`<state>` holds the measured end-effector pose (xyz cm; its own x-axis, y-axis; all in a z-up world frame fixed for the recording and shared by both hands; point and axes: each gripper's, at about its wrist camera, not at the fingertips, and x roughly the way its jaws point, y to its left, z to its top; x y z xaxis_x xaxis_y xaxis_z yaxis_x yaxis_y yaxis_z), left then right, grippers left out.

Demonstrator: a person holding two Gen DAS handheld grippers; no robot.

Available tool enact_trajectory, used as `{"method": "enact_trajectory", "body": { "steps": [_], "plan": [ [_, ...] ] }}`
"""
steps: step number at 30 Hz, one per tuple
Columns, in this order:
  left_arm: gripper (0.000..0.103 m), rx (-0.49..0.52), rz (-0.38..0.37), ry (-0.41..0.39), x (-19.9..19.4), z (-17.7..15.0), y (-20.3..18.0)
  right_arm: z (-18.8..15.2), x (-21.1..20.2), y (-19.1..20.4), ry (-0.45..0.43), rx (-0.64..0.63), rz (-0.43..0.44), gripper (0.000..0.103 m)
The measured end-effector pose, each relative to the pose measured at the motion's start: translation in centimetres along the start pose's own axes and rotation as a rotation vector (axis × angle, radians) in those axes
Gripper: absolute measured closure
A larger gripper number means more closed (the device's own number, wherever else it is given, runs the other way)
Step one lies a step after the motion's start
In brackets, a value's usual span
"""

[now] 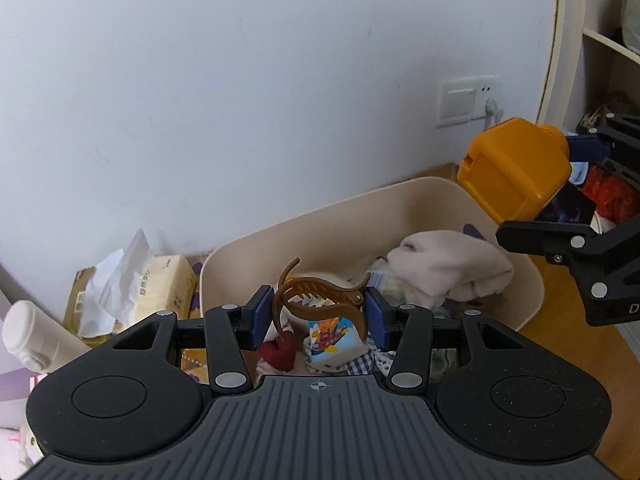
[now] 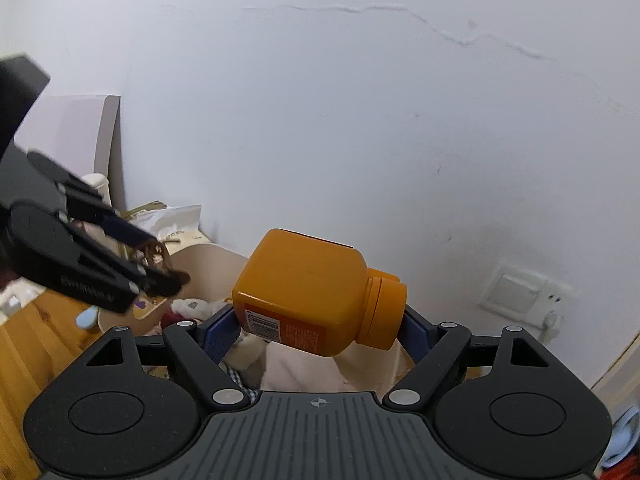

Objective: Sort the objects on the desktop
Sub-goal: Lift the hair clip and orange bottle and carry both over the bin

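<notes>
1. Left gripper (image 1: pixel 318 316): jaws part-way closed, pinching a brown hair claw clip (image 1: pixel 320 300) across its width between the two blue pads (image 1: pixel 258 318). The clip hangs in the air above the beige bin (image 1: pixel 400 200), near the bin's front wall.
2. Right gripper (image 2: pixel 320 328): jaws set wide, clamped on an orange plastic bottle (image 2: pixel 308 292) lying sideways between them, base against the left pad, cap (image 2: pixel 386 314) against the right pad. The bottle is held above the bin's right end.
3. Beige bin: open-topped, rounded corners. Inside lie a white folded cloth (image 1: pixel 448 264), a small cartoon-printed pack (image 1: pixel 330 338), a dark red heart-shaped piece (image 1: pixel 280 354) and checked fabric (image 1: pixel 360 364).
4. Beside the bin, to its left: an opened tissue pack (image 1: pixel 160 288) with a sheet sticking up, and a white cylindrical container (image 1: pixel 36 340) lying tilted.
5. Surface: wooden worktop (image 1: pixel 580 360), visible to the right of the bin.
6. Room: pale wall (image 1: pixel 240 80) directly behind the bin, carrying a white switch-and-socket plate (image 1: pixel 468 100) with a plug in it; open shelving (image 1: pixel 608 80) at far right.
</notes>
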<state>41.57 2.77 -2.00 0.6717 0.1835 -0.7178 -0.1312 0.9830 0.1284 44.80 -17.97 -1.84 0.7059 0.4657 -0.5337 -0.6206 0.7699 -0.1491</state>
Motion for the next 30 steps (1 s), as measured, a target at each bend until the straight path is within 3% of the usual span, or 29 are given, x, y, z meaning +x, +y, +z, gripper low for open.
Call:
{"method": "enact_trajectory", "body": {
  "steps": [21,30],
  "plan": [
    [0.053,-0.158,0.008,0.231,8.5,-2.4,2.3,-0.9,9.7,-0.1,0.224,-0.058,0.068,0.021],
    [0.053,-0.169,0.007,0.272,9.7,-3.0,2.3,-2.1,11.7,0.9,0.292,-0.083,0.079,0.021]
  ]
}}
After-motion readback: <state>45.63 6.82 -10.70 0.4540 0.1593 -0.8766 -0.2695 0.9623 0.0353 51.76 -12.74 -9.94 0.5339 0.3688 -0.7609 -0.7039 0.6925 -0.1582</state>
